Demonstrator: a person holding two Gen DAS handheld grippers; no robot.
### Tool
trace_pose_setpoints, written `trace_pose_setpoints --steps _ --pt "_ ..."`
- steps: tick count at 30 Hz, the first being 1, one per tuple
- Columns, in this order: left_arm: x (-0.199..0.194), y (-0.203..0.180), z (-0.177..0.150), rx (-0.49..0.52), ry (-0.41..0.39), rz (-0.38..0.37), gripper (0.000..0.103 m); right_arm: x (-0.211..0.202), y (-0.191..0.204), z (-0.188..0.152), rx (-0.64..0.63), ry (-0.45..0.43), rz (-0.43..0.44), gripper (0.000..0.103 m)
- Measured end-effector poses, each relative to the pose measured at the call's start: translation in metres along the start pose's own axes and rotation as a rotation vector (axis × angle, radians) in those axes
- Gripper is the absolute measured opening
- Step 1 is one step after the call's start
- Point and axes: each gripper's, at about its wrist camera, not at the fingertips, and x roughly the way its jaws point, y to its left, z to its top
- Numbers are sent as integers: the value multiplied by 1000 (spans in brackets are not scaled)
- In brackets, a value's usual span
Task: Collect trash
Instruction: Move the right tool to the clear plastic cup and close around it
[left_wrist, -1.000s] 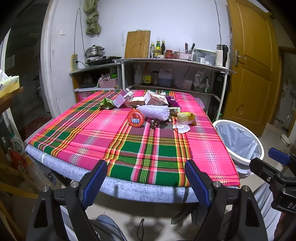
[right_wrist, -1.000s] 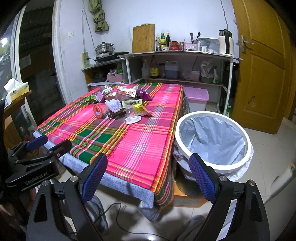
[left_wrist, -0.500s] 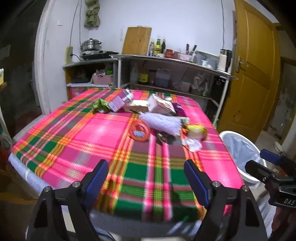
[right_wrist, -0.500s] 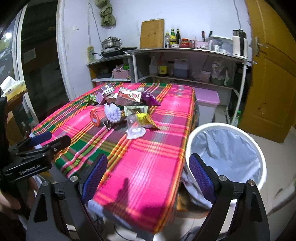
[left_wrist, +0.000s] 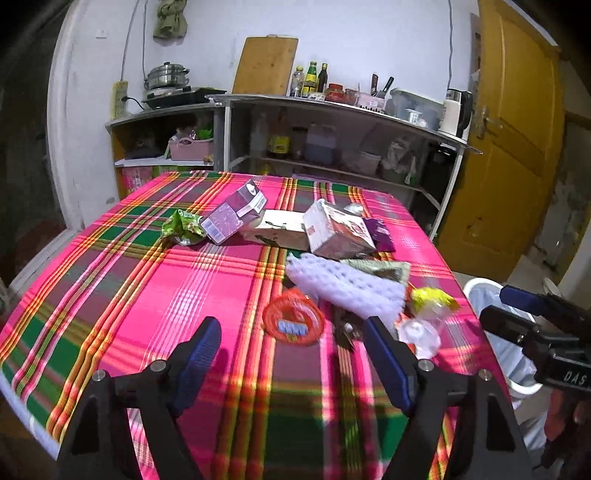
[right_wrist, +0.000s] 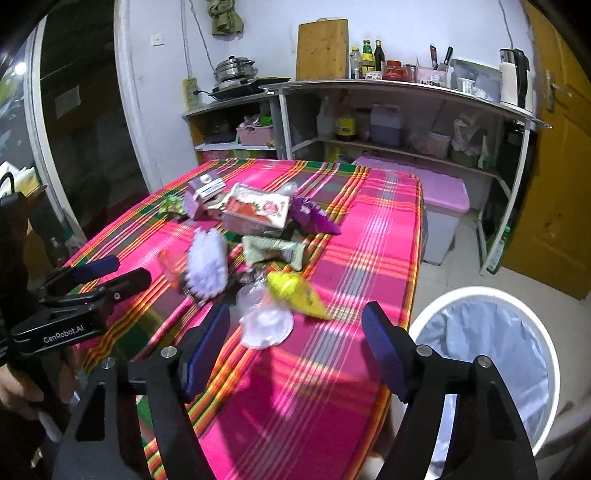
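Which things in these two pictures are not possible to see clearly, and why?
- Bin: bottom hidden by its liner, right wrist view; mostly cut off behind the right gripper, left wrist view.
- Dark scraps beside the red ring: blurred, partly behind the foam net.
- Carton print: too small.

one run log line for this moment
phase: approach trash pile | left hand-held gripper: open, empty | right hand-held gripper: closing, empty | bin: beside table
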Motion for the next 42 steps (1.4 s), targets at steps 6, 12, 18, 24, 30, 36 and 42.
trace_pose_setpoints --steps 6,12,18,24,30,36,42 --pt "28 5 8 -11 33 -15 79 27 -9 9 25 62 59 63" --pt "44 5 10 -14 64 -28 71 40 -11 14 35 90 117 60" --pt "52 1 5 -7 104 -55 47 51 -16 20 70 126 202 51" --pt "48 -3 5 8 87 -66 46 62 -33 22 183 187 313 49" --pt "45 -3 6 4 84 -80 45 71 -50 21 304 233 394 49" --pt "32 0 5 -5 45 -73 45 51 -41 20 227 183 323 29" --pt "20 0 3 -6 32 -72 45 27 -5 16 49 115 255 35"
